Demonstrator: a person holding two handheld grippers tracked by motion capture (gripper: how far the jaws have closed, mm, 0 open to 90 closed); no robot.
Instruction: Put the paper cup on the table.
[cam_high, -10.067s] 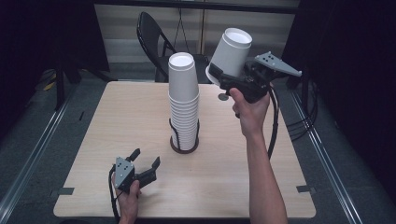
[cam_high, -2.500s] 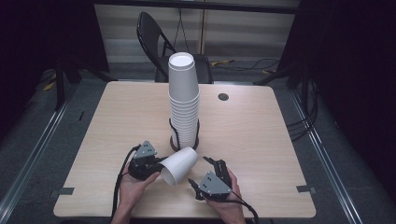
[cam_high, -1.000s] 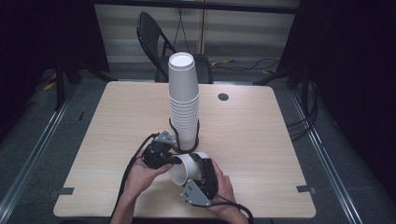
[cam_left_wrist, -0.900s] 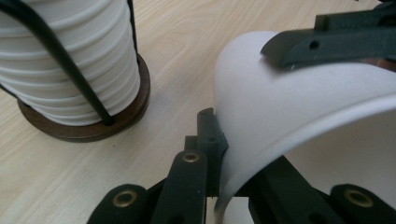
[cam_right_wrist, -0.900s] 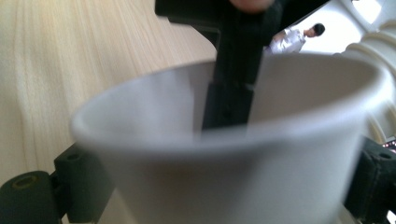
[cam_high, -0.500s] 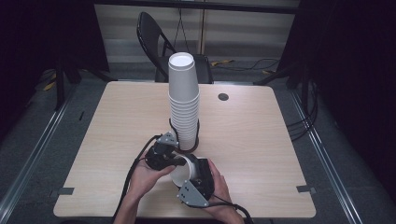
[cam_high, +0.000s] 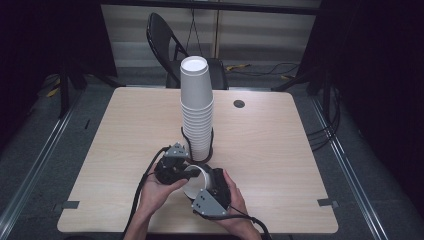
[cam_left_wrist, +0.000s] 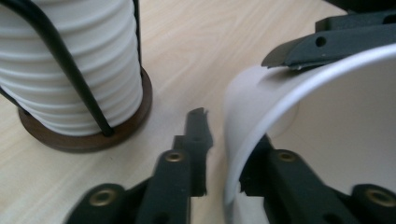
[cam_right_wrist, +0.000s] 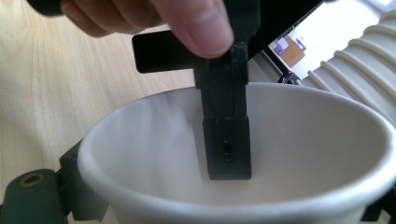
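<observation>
At the left of the high view, the person's left hand (cam_high: 155, 192) holds the left gripper (cam_high: 186, 170) low over the near middle of the wooden table (cam_high: 125, 130). Its jaws have just been opening a little and stand a small way apart astride the rim of a single white paper cup (cam_high: 196, 181): in the left gripper view one jaw lies outside the cup wall (cam_left_wrist: 322, 130) and the other inside the mouth. A sliver of table shows between the outer jaw and the wall, so the pads seem to be off the paper, though the close, blurred view leaves that uncertain.

The cup lies on its side between the two hands, just in front of the tall stack of white cups (cam_high: 196, 107), which stands upright in a black wire holder (cam_high: 212, 145) on a round dark base (cam_left_wrist: 93, 137).

To the right, the right hand (cam_high: 235, 202) carries the right gripper (cam_high: 209, 182), pressed to the cup from the other side. In the right gripper view the cup's open mouth (cam_right_wrist: 140, 140) sits between its jaws, with the left gripper's jaw reaching down inside, and the jaws clasp the cup's outer wall.

A small dark round grommet (cam_high: 239, 104) sits in the tabletop at the far right of the stack, and a black folding chair (cam_high: 167, 37) stands behind the table.
</observation>
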